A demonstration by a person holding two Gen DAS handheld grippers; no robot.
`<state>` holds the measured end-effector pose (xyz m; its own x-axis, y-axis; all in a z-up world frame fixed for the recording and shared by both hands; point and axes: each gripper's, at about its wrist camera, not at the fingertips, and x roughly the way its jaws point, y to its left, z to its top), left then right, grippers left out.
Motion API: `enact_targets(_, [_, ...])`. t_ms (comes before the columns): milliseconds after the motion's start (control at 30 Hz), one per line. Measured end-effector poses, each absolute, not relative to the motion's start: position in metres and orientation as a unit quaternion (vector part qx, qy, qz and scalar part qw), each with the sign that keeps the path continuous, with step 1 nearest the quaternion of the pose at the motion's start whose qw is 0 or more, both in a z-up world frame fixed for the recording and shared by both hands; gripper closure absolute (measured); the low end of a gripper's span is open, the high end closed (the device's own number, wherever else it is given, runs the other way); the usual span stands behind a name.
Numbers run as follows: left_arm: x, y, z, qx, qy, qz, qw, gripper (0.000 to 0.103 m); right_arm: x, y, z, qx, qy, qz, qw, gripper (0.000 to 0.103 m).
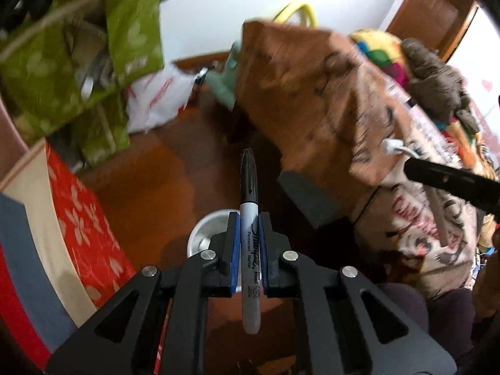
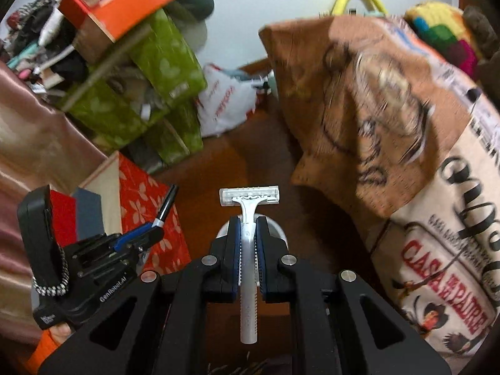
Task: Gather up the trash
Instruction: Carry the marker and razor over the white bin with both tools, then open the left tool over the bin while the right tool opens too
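In the left wrist view, the left gripper (image 1: 249, 222) is clamped on a black-capped Sharpie marker (image 1: 250, 234), whose barrel runs straight out between the blue pads (image 1: 236, 243) with the cap pointing forward and the grey tail reaching back over the linkage. Just below the fingers sits a round metal bowl (image 1: 203, 234) on the reddish wooden floor (image 1: 175, 168). To the left stands a red box with white flowers (image 1: 84, 225), with green patterned bags (image 1: 47, 72) and a white plastic bag (image 1: 156, 100) further off. A brown printed sack (image 1: 312, 93) fills the right side; a black finger of the right gripper (image 1: 450, 181) reaches in at the right edge.

In the right wrist view, the right gripper (image 2: 249, 228) is closed on the handle of a white disposable razor (image 2: 249, 250), its head forward and crosswise beyond the fingertips. A pale rim, probably the same bowl (image 2: 281, 234), shows just behind the fingers. At the lower left the left gripper (image 2: 147, 234) appears with the marker (image 2: 167, 201) sticking out of it, in front of the red flowered box (image 2: 140, 200). The printed sack (image 2: 359, 109) leans at the right, blurred, and an orange box (image 2: 125, 9) tops the green bags (image 2: 156, 78).
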<state>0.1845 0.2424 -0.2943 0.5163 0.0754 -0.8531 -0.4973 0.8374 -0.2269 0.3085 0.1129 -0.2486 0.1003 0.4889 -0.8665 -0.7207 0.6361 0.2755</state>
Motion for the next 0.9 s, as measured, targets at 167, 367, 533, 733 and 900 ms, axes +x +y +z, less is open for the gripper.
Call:
enact_targets(167, [0.183, 0.251, -0.349, -0.249, 0.507, 0.184, 0.804, 0.093, 0.308, 0.133, -0.291, -0.118, 0.569, 0.406, 0.705, 0.094])
enact_targets(367, [0.185, 0.265, -0.406, -0.296, 0.547, 0.178, 0.763, 0.093, 0.303, 0.156, -0.343, -0.134, 0.614, 0.394, 0.671, 0.094])
enact_targets(533, [0.188, 0.276, -0.437, -0.339, 0.556, 0.173, 0.739, 0.093, 0.306, 0.169, -0.379, -0.136, 0.649, 0.378, 0.646, 0.094])
enact_targets(733, [0.198, 0.285, -0.472, -0.351, 0.570, 0.187, 0.719, 0.093, 0.309, 0.182, -0.418, -0.157, 0.671, 0.356, 0.631, 0.094])
enact_targets(900, [0.205, 0.281, -0.494, -0.345, 0.588, 0.194, 0.705, 0.093, 0.313, 0.182, -0.430, -0.164, 0.678, 0.362, 0.618, 0.094])
